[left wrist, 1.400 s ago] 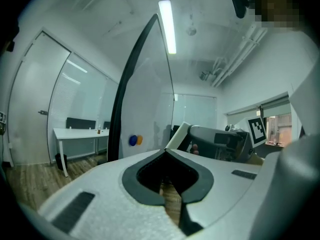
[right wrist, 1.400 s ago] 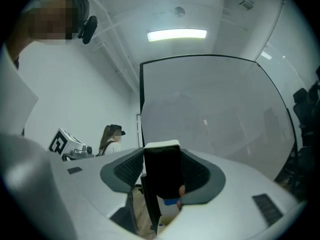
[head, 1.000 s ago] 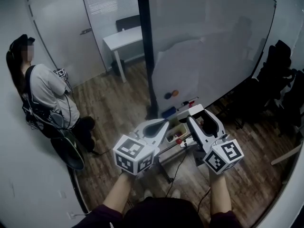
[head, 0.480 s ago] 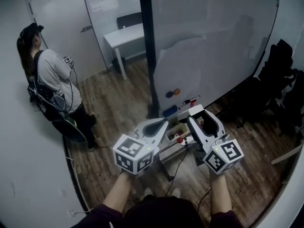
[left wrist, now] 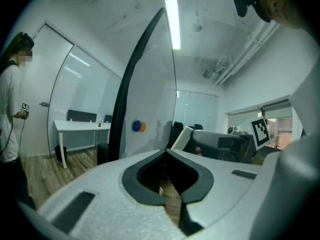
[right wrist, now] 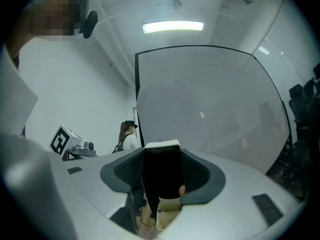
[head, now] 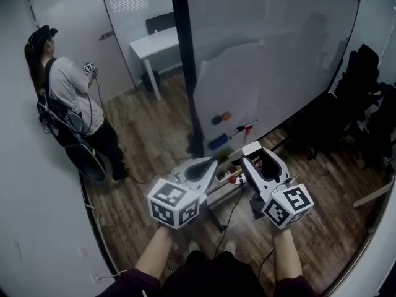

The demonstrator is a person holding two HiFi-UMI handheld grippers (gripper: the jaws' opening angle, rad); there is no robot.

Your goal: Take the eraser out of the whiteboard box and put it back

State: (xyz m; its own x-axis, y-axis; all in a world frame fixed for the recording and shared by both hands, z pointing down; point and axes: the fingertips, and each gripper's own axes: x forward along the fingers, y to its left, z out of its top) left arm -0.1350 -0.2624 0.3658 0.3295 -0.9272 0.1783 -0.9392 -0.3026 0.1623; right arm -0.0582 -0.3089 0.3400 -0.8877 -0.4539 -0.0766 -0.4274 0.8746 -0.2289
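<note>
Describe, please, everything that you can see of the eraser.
The eraser is an oblong block with a black, matte face and a pale cream strip along its top edge. It stands upright between the jaws of the right gripper, which are shut on it, with the dark ribbed pads pressing on both of its sides. It is held in the air in front of the whiteboard. A cream box shows just below it; contact with it cannot be judged.

**Where my cameras sit**

My head camera looks steeply down past my left gripper [head: 209, 164] and right gripper [head: 250, 150] to the whiteboard [head: 266, 60]. Each gripper camera rides close behind its jaws, tilted upward. All three share the whiteboard.
</note>
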